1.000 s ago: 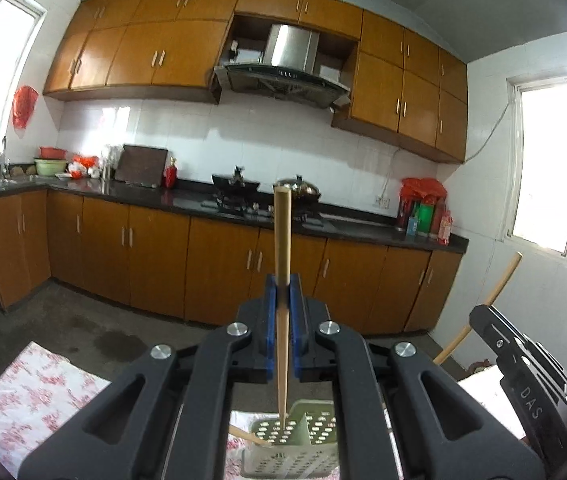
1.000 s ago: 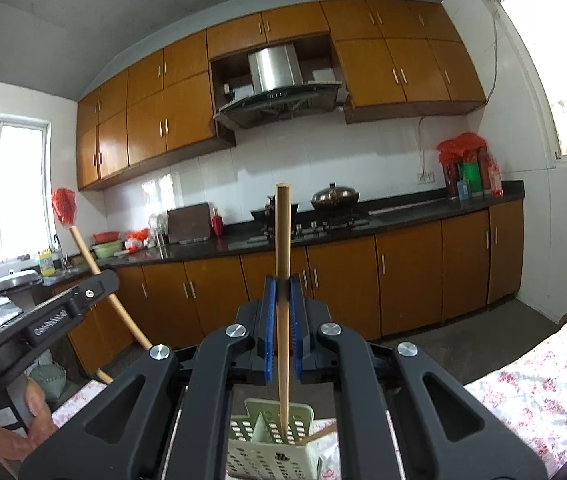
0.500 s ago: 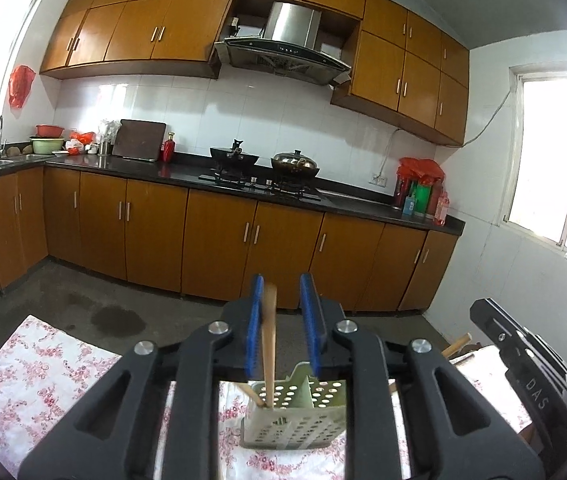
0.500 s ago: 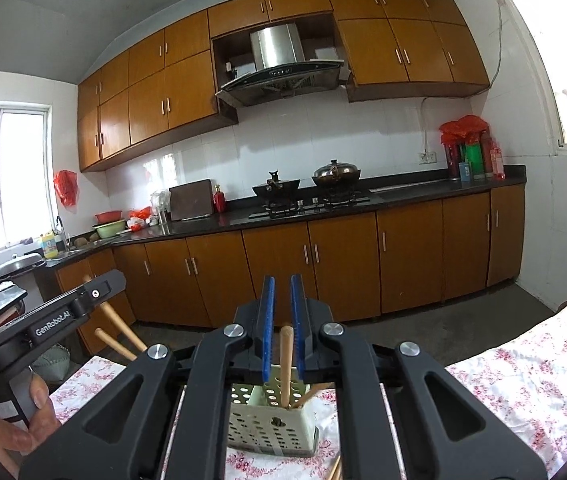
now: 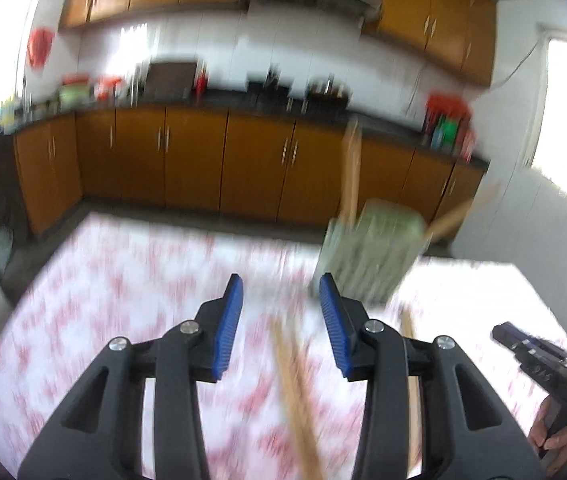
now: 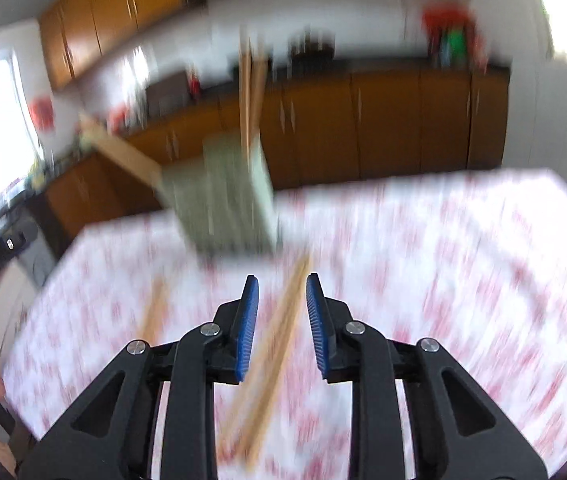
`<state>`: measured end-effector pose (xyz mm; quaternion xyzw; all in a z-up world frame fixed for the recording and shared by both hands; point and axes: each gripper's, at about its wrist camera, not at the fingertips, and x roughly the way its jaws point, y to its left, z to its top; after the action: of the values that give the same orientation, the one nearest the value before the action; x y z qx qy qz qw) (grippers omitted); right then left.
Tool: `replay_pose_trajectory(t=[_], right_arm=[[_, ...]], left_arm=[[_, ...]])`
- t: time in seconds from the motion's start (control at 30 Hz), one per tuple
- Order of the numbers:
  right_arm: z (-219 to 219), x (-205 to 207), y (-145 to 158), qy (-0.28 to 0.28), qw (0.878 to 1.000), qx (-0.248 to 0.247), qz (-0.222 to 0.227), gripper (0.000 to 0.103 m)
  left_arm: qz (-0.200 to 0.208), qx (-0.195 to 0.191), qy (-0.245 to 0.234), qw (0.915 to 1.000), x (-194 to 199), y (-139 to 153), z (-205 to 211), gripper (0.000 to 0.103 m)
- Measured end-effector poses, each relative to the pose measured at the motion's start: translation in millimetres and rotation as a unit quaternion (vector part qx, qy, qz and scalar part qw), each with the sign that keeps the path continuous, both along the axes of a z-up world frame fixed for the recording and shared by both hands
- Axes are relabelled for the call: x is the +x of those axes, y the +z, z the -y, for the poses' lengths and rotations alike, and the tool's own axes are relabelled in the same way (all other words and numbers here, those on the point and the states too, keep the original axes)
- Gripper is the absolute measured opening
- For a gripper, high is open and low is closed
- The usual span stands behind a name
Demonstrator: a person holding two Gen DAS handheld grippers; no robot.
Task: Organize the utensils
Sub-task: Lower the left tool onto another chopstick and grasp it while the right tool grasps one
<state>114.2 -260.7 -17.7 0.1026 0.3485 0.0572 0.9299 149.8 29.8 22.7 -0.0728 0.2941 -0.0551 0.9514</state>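
Observation:
Both views are motion-blurred. A pale green perforated utensil holder (image 5: 369,254) stands on the floral tablecloth with wooden chopsticks (image 5: 351,168) upright in it. My left gripper (image 5: 280,304) points down at the cloth, its jaws opening with nothing pressed between the blue pads; loose chopsticks (image 5: 297,392) lie on the cloth below it. In the right wrist view the holder (image 6: 223,200) sits ahead, chopsticks (image 6: 249,92) sticking up from it. My right gripper (image 6: 282,306) has its jaws opening; chopsticks (image 6: 273,352) lie on the cloth under the gap, untouched by the pads.
The floral tablecloth (image 5: 123,300) covers the table. Another chopstick (image 6: 153,312) lies left of the right gripper. The other gripper and a hand (image 5: 555,436) show at the right edge. Brown kitchen cabinets (image 5: 187,160) and a dark counter run behind.
Both grippers let go of the chopsticks they held upright, which dropped into the holder. Both then tilted and sank toward the table, jaws parting, bringing loose chopsticks on the cloth into view.

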Motion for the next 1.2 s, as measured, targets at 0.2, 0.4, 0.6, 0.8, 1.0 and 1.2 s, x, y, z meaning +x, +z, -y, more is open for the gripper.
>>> replay_pose_trajectory(t=[0.2, 0.4, 0.6, 0.8, 1.0, 1.2], right_arm=[[-21, 2, -66, 0.021, 0.995, 0.001, -0.093, 0.016], [-32, 9, -75, 0.020, 0.994, -0.022, -0.105, 0.013], [-17, 4, -82, -0.020, 0.994, -0.049, -0.099, 0.008], [-11, 2, -83, -0.023, 0.994, -0.051, -0.097, 0.007], [-14, -1, -82, -0.012, 0.994, -0.051, -0.095, 0.008], [-21, -4, -83, -0.004, 0.994, -0.066, -0.089, 0.008]], left_arm=[[-0.101, -0.020, -0.016, 0.9946, -10, -70, -2, 0.028], [-0.134, -0.007, -0.031, 0.9904, -11, -94, 13, 0.027], [-0.159, -0.010, -0.049, 0.9860, -9, -109, 22, 0.020], [-0.177, 0.003, -0.060, 0.9824, -11, -122, 34, 0.016], [-0.172, 0.026, -0.057, 0.9832, -12, -122, 37, 0.016], [-0.169, 0.050, -0.052, 0.9831, -14, -125, 45, 0.012]])
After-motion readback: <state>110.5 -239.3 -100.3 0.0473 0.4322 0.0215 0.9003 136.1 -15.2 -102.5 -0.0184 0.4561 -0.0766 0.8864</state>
